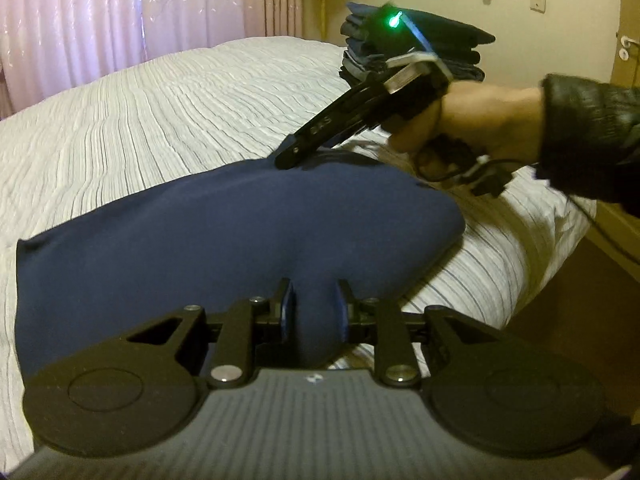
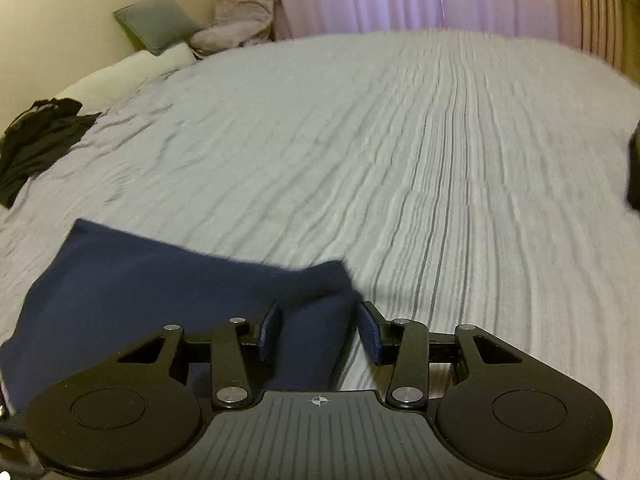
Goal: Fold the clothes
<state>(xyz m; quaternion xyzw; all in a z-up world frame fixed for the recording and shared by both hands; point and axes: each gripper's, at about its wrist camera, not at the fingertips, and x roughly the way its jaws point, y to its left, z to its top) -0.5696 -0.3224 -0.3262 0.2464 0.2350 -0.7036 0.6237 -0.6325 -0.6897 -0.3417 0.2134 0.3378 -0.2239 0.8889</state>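
Observation:
A navy blue garment (image 1: 224, 236) lies folded on the striped white bedspread (image 1: 160, 112). My left gripper (image 1: 313, 304) is shut on a bunched fold at the garment's near edge. My right gripper (image 1: 290, 156), seen in the left wrist view, comes in from the right and touches the garment's far edge. In the right wrist view the right gripper (image 2: 318, 330) has its jaws partly apart with the navy garment (image 2: 160, 292) lying between them; the cloth looks loose there.
A stack of folded dark clothes (image 1: 416, 48) sits at the far right of the bed. A crumpled black garment (image 2: 36, 140) lies at the bed's left, by pillows (image 2: 156, 20). Pink curtains (image 1: 120, 4) hang behind. The bed's right edge (image 1: 532, 264) drops to the floor.

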